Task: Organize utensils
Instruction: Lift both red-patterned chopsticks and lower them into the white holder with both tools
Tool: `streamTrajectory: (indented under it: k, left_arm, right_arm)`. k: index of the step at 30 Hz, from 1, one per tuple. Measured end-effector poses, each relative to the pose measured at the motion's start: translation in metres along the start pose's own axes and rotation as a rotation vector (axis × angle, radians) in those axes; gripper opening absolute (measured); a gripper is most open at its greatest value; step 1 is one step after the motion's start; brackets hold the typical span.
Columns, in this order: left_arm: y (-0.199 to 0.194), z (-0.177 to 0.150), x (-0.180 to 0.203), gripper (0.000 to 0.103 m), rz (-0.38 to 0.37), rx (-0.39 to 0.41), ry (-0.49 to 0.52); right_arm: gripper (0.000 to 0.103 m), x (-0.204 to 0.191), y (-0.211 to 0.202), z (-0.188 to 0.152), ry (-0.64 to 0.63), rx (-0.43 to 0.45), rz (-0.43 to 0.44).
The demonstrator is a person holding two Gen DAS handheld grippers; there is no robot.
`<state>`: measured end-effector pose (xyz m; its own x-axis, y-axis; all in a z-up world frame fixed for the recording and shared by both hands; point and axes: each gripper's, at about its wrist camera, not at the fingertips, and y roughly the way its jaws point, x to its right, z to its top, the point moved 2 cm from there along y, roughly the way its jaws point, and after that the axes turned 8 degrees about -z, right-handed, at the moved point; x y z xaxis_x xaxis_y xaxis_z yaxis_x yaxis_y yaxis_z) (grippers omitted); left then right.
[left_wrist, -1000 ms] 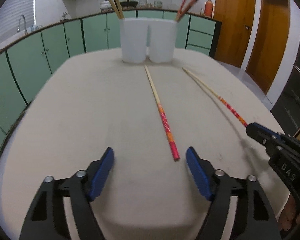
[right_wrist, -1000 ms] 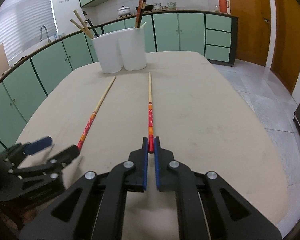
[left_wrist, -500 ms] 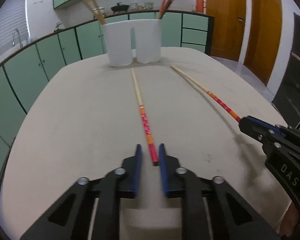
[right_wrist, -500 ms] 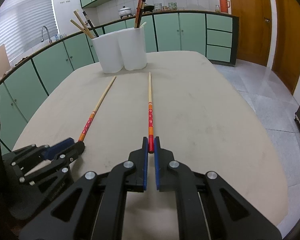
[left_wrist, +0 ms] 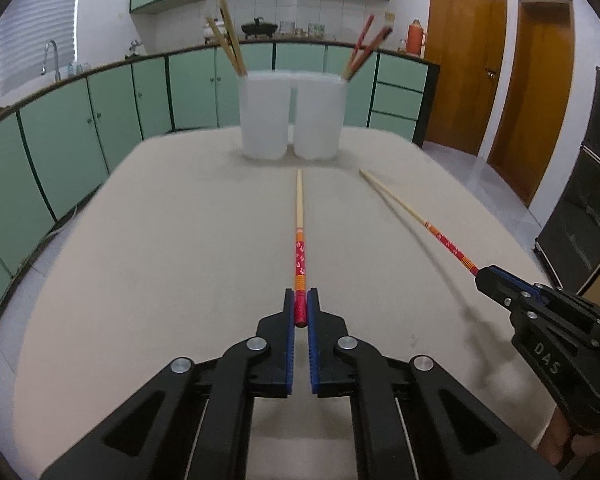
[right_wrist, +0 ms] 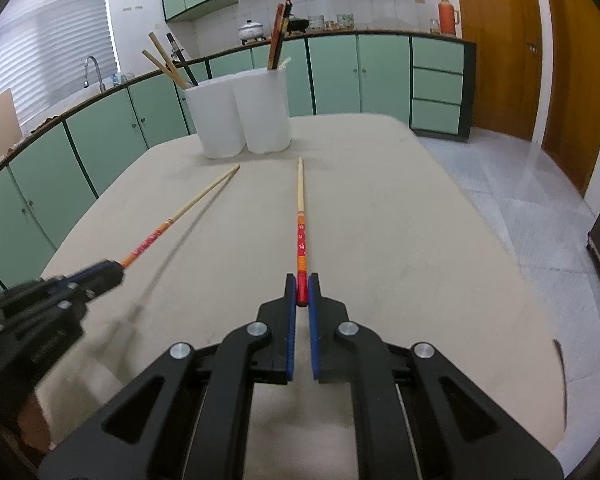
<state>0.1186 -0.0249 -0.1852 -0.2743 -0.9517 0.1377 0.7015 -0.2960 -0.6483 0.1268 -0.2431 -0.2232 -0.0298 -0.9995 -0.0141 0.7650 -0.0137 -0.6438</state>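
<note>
Two chopsticks with pale wood tips and red-and-orange patterned handles point toward two white cups at the far end of the beige table (left_wrist: pixel 160 260). My left gripper (left_wrist: pixel 300 300) is shut on the red end of one chopstick (left_wrist: pixel 299 216), which is lifted slightly above its shadow in the right wrist view. My right gripper (right_wrist: pixel 301 285) is shut on the red end of the other chopstick (right_wrist: pixel 300 208). The left cup (left_wrist: pixel 265 120) holds plain wooden chopsticks. Red and dark ones stand in the right cup (left_wrist: pixel 319 120). Each gripper appears in the other's view: right gripper (left_wrist: pixel 483 276), left gripper (right_wrist: pixel 114 270).
Green cabinets (left_wrist: pixel 80 128) under a counter curve around the table's left and far sides. Wooden doors (left_wrist: pixel 464 64) and tiled floor (right_wrist: pixel 500 184) lie to the right. A dark cabinet (left_wrist: pixel 588 208) stands off the table's right edge. A hand shows under the right gripper (left_wrist: pixel 560 436).
My left gripper went from wide open to shut on the chopstick's red end, then lifted it a little off the table. The right gripper kept still, shut on its chopstick.
</note>
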Motion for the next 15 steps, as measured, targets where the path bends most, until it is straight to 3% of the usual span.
streamTrajectory:
  k: [7, 15]
  left_arm:
    - [-0.033, 0.032, 0.004, 0.006, -0.007, 0.088, 0.018]
    - [-0.063, 0.079, 0.011, 0.006, -0.039, 0.183, 0.048]
  right_arm:
    - [0.005, 0.005, -0.021, 0.027, -0.004, 0.064, 0.015]
    - [0.005, 0.010, -0.059, 0.082, -0.026, 0.199, 0.049]
